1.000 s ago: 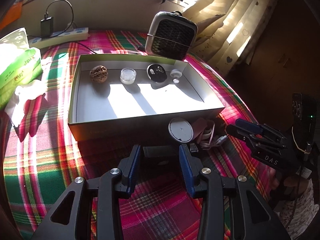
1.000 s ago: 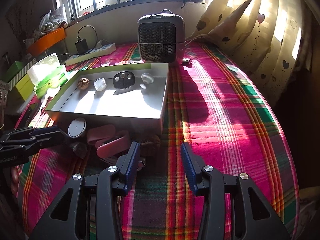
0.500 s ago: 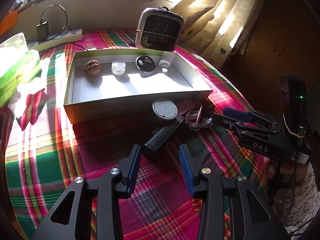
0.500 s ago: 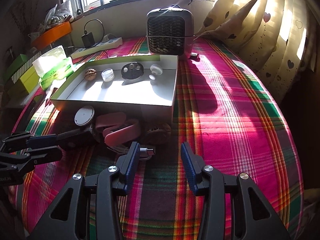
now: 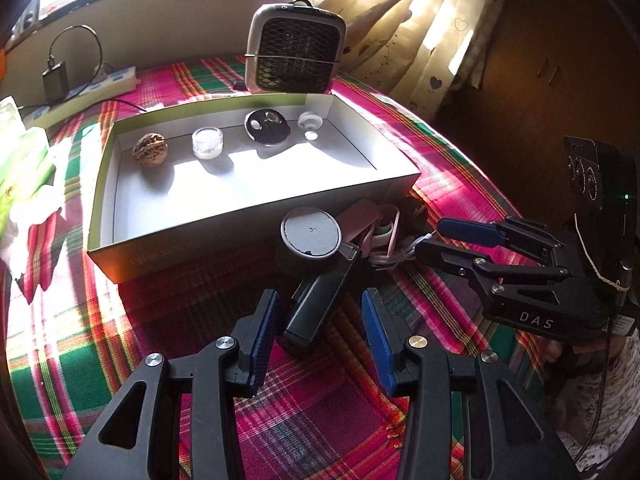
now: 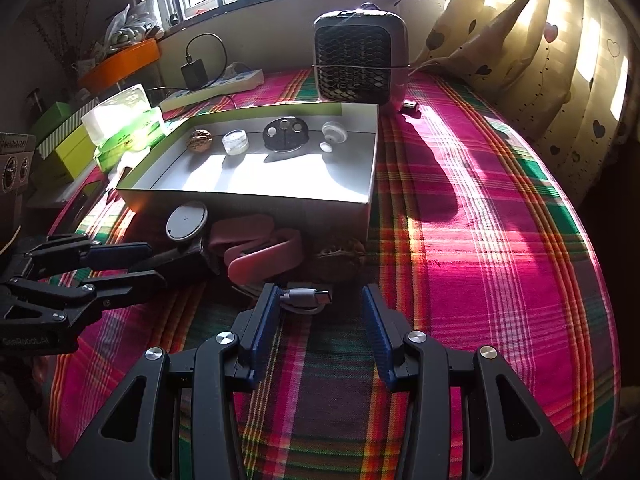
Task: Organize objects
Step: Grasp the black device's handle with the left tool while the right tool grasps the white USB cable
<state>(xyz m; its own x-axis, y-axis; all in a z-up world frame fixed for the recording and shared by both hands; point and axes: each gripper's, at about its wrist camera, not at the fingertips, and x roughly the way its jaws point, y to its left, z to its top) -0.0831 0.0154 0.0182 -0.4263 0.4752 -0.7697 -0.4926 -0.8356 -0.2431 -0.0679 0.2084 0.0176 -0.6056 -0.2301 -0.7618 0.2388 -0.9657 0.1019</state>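
Observation:
A black-handled device with a round grey head [image 5: 310, 232] lies on the plaid cloth in front of the white box [image 5: 200, 248]. Its handle lies between the fingers of my left gripper [image 5: 318, 312], whose jaws are opening, with the pads clear of it. My right gripper [image 6: 320, 312] is open over a white USB cable [image 6: 308, 298], beside a pink case [image 6: 264, 258] and a walnut [image 6: 340, 256]. Inside the box sit a walnut [image 5: 150, 150], a clear jar [image 5: 207, 142], a black round case [image 5: 267, 126] and a white cap [image 5: 310, 122].
A small heater [image 5: 296, 54] stands just behind the box. A power strip [image 5: 104, 80] with a charger lies at the back left, and a green tissue pack [image 5: 20, 172] at the left. Curtains [image 6: 560, 60] hang along the table's right side.
Both grippers have drawn back from the box. The black handle now lies between the left fingers, which stand wider apart. The cable plug has come into view between the right fingers.

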